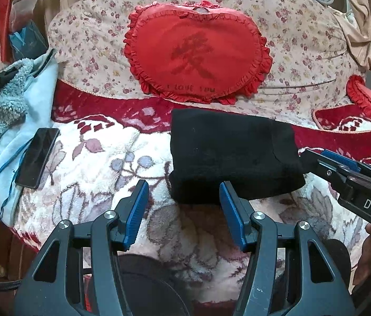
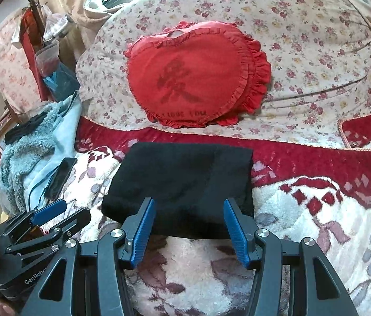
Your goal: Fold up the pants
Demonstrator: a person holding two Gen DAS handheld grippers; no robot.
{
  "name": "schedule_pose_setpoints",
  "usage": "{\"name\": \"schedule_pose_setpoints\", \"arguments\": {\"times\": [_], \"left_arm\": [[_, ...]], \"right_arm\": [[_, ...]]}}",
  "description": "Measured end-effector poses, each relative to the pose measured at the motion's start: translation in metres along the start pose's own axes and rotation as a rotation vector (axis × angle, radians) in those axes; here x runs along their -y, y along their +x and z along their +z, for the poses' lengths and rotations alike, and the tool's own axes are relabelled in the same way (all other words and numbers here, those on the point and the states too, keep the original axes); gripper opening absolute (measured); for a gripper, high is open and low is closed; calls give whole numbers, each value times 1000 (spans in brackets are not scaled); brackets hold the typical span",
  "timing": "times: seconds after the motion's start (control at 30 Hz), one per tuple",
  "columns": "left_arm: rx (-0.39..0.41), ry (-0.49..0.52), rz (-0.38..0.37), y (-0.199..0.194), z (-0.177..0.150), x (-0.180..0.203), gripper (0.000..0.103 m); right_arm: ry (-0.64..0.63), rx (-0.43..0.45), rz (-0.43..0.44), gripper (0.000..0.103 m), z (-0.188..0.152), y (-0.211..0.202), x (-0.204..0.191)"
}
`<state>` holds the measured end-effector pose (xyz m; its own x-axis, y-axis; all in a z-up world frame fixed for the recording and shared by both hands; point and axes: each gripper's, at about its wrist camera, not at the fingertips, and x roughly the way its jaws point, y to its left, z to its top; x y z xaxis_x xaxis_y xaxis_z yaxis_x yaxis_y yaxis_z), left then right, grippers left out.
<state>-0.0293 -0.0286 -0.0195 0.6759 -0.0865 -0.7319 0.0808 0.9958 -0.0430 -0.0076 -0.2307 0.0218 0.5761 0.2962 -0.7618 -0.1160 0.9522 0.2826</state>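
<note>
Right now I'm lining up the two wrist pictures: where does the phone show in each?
Left wrist view: the black phone lies at the left edge, on the light blue garment, left of the folded black pants.
Right wrist view: the phone lies left of centre, above the left gripper.
Shared landmark: the red heart-shaped pillow behind the pants.

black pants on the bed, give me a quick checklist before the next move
1. Black pants folded into a compact stack: ok.
2. Left gripper open, nothing between its pads: ok.
3. Right gripper open, holding no cloth: ok.
4. Phone lying apart from the pants: ok.
5. Red heart cushion behind the pants, not touching: ok.
6. Layers underneath lying even: cannot tell.
</note>
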Motion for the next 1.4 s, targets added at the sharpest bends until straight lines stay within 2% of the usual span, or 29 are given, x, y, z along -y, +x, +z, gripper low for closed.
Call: {"name": "schedule_pose_setpoints", "arguments": {"times": [0.9,1.1,1.3,1.4], "left_arm": [[8,-2,-3,-11,-4,1,56],[18,-34,-36,-11,-3,-2,56],[38,-46,-20,-5,1,-8,56],[9,-58,-21,6,2,-12,56]], "right_arm": [[-19,-16,4,53,-3,-2,-6],[-18,-33,8,53,-7,3,-4],[8,-40,-25,53,-9,7,19],[28,-34,-67,53,-3,9,42]]}}
